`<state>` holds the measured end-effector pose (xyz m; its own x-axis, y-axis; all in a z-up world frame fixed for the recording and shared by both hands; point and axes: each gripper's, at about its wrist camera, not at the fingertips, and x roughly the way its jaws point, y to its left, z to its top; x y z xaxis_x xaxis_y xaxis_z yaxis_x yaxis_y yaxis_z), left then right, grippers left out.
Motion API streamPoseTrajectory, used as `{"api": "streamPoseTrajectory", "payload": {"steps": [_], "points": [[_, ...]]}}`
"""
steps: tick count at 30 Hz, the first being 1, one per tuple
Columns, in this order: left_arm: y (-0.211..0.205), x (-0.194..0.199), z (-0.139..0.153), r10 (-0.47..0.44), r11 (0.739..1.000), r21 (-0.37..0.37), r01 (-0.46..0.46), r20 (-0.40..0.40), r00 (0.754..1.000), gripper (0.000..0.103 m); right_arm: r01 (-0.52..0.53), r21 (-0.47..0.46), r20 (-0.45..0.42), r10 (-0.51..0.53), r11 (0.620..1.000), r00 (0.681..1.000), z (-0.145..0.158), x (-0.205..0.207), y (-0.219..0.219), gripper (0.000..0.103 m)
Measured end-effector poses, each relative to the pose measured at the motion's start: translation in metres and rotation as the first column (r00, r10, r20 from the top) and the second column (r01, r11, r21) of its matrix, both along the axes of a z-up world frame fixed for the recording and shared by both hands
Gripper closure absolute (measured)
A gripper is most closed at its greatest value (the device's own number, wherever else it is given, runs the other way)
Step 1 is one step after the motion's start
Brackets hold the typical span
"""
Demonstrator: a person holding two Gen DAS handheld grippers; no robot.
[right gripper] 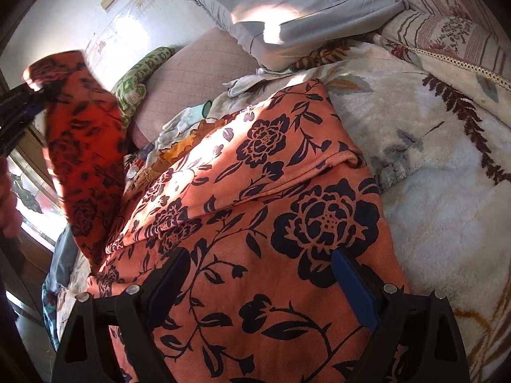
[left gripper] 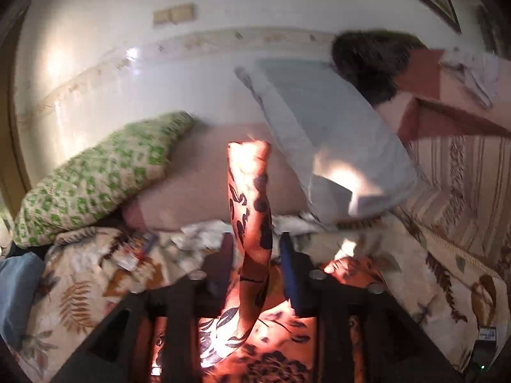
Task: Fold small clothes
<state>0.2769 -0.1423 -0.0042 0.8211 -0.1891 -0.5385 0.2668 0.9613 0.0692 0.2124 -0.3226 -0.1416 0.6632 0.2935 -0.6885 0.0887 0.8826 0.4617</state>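
An orange garment with dark flower print (right gripper: 255, 191) lies spread on the bed. My left gripper (left gripper: 255, 242) is shut on one edge of it (left gripper: 250, 210) and holds that part lifted above the bed. In the right wrist view the left gripper (right gripper: 30, 94) shows at the far left with the raised flap (right gripper: 86, 146) hanging from it. My right gripper (right gripper: 258, 255) is open, its fingers (right gripper: 353, 282) just above the flat part of the garment, holding nothing.
The bed has a cream fleece blanket with leaf print (right gripper: 431, 175). At the head stand a grey pillow (right gripper: 287, 9), a pink cushion (right gripper: 198, 73) and a green patterned cushion (left gripper: 95, 172). Small pale clothes (right gripper: 249, 83) lie past the garment. A white wall (left gripper: 127, 63) is behind.
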Motion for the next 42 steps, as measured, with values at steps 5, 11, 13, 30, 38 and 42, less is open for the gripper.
{"api": "streamPoseTrajectory", "payload": {"steps": [5,11,13,30,38,42], "points": [[-0.034,-0.004,-0.074,-0.145,0.987,0.021,0.160,-0.325,0.935,0.025,0.018,0.072,-0.005,-0.018,0.997,1.000,0.000,-0.002,-0.011,0.011],[0.077,-0.045,-0.032,0.002,0.998,-0.066,-0.014,-0.178,0.984,0.022,0.042,0.127,-0.001,-0.043,0.991,0.999,0.004,-0.004,-0.019,0.011],[0.131,-0.042,-0.037,0.151,0.987,-0.033,-0.158,-0.161,0.975,0.018,0.040,0.115,-0.003,-0.040,0.993,0.999,0.010,-0.005,-0.020,0.011],[0.259,-0.014,-0.104,0.431,0.873,-0.127,-0.471,-0.254,0.866,0.018,0.115,0.136,-0.273,-0.074,0.984,0.959,-0.004,0.157,-0.022,0.036],[0.243,0.010,-0.154,0.392,0.904,0.014,-0.428,-0.429,0.814,0.017,-0.038,-0.196,-0.355,-0.035,0.980,0.934,-0.003,0.171,0.027,0.082],[0.243,0.008,-0.154,0.394,0.904,0.015,-0.428,-0.419,0.818,0.015,-0.143,-0.432,-0.314,0.001,0.891,0.950,0.029,0.160,0.057,0.086]]}}
